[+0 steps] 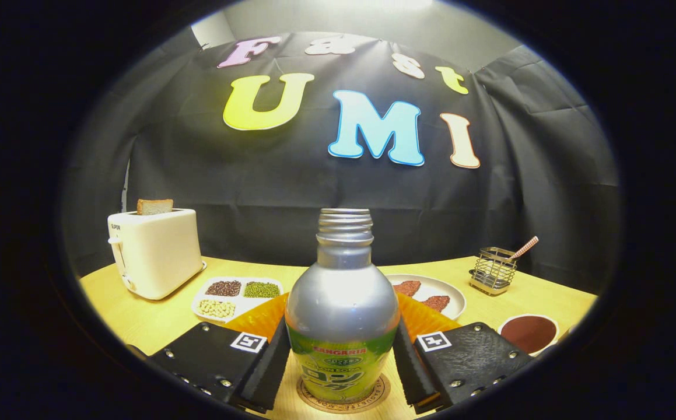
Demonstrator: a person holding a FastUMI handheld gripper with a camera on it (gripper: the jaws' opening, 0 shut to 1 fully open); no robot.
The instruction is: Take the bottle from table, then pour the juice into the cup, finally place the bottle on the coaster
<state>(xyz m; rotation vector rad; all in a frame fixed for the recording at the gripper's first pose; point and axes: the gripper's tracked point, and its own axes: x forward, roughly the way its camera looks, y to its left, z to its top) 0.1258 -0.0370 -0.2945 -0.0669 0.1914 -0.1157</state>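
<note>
A silver bottle (342, 297) with a green label and an uncapped threaded neck stands upright on a round brown coaster (379, 392) on the wooden table. My gripper (342, 356) is shut on the bottle, one finger pressing each side of its lower body. Right behind the bottle is an orange cup (259, 318). The bottle hides most of it, and its rim shows on both sides.
At the back left stands a white toaster (157, 251) holding a slice of bread. A divided white dish (235, 296) of beans lies left of the cup. A plate (434, 294) with reddish pieces, a wire basket (494, 269) and a small bowl (528, 332) of brown stuff sit to the right.
</note>
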